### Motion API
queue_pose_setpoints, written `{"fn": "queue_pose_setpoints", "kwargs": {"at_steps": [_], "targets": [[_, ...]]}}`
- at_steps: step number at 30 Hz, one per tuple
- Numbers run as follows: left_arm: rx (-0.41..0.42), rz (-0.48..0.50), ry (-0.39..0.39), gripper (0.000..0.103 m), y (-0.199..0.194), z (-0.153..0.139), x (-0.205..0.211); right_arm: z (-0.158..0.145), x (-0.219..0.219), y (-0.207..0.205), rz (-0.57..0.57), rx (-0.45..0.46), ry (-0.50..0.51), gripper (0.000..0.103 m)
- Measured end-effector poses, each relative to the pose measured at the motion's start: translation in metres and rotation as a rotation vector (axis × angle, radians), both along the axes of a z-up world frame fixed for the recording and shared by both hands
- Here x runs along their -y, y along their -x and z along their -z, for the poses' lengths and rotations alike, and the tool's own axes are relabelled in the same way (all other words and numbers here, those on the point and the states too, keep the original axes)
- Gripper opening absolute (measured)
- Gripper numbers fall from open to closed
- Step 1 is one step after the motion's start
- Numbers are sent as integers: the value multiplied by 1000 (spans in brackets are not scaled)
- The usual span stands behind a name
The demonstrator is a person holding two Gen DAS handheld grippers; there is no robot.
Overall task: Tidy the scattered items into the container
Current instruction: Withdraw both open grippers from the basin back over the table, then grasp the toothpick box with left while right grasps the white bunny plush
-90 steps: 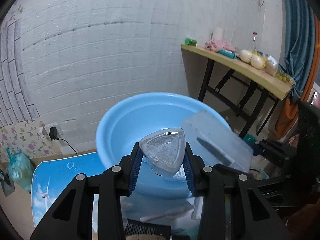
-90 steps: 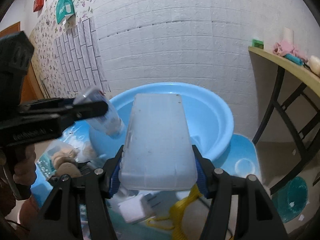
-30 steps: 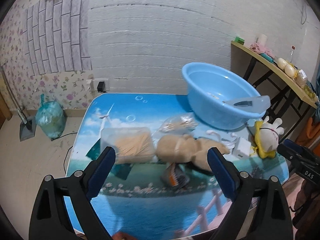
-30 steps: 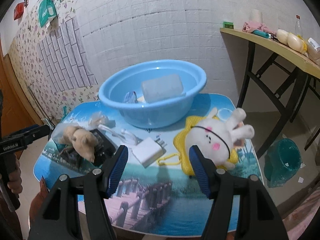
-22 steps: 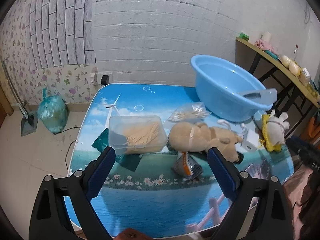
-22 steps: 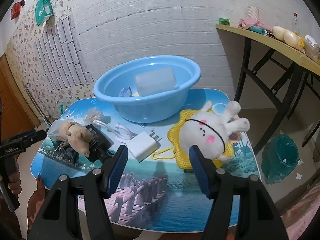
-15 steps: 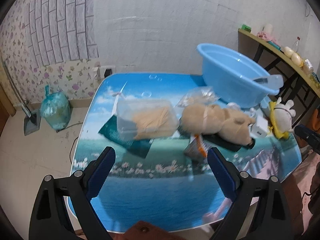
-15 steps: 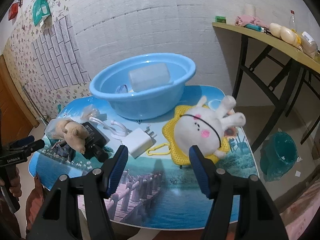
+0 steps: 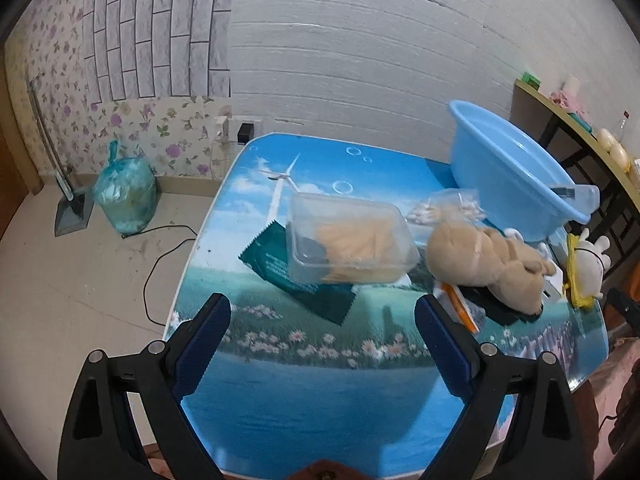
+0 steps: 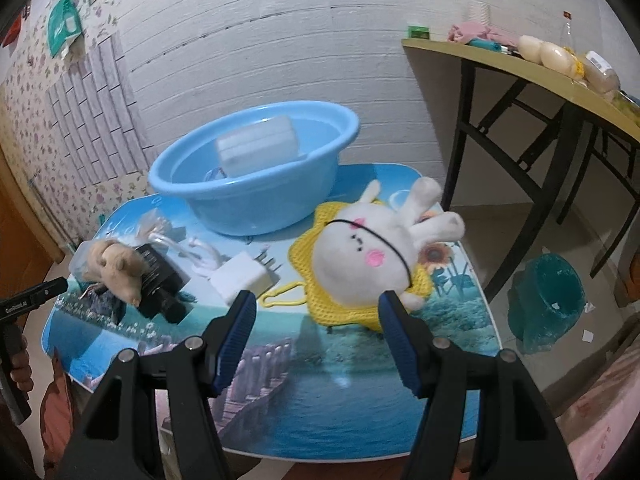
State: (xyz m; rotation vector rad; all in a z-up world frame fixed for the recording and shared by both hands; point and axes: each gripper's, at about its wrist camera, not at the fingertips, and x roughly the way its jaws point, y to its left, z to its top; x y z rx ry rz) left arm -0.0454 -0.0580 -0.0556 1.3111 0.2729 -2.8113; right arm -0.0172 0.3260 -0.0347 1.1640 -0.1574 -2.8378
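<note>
The blue basin (image 10: 256,184) stands at the table's back and holds a frosted plastic box (image 10: 258,150); it also shows in the left wrist view (image 9: 508,176). My left gripper (image 9: 322,328) is open and empty above the near table edge, in front of a clear lidded box (image 9: 348,240) on a green packet (image 9: 280,268). A tan plush (image 9: 484,260) lies right of it. My right gripper (image 10: 314,320) is open and empty, just short of a white rabbit plush (image 10: 368,252) on a yellow mat (image 10: 424,280). A white charger (image 10: 244,276) and a black box (image 10: 160,276) lie left.
The printed blue table (image 9: 320,400) ends close below both grippers. A wooden side table (image 10: 540,68) stands at the right with a teal bin (image 10: 548,296) on the floor. A green bag (image 9: 124,196) and a cable lie on the floor at the left.
Both grippers let go of their items into the basin and drew back to the near side of the table. In the last second they shifted slightly; the items lie still.
</note>
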Motion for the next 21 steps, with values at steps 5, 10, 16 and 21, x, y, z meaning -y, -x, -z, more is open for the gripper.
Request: {"fn": "queue_pose_setpoints", "kwargs": {"at_steps": [5, 10, 16, 21], "targets": [[-1, 6, 26, 94, 10, 3, 3, 4, -6, 5, 32, 18, 4, 73], [8, 11, 28, 94, 22, 6, 3, 7, -12, 11, 76, 21, -32, 81], [18, 32, 28, 94, 35, 11, -2, 16, -18, 26, 97, 72, -18, 95], [33, 48, 30, 94, 47, 17, -8, 18, -17, 33, 100, 74, -23, 95]]}}
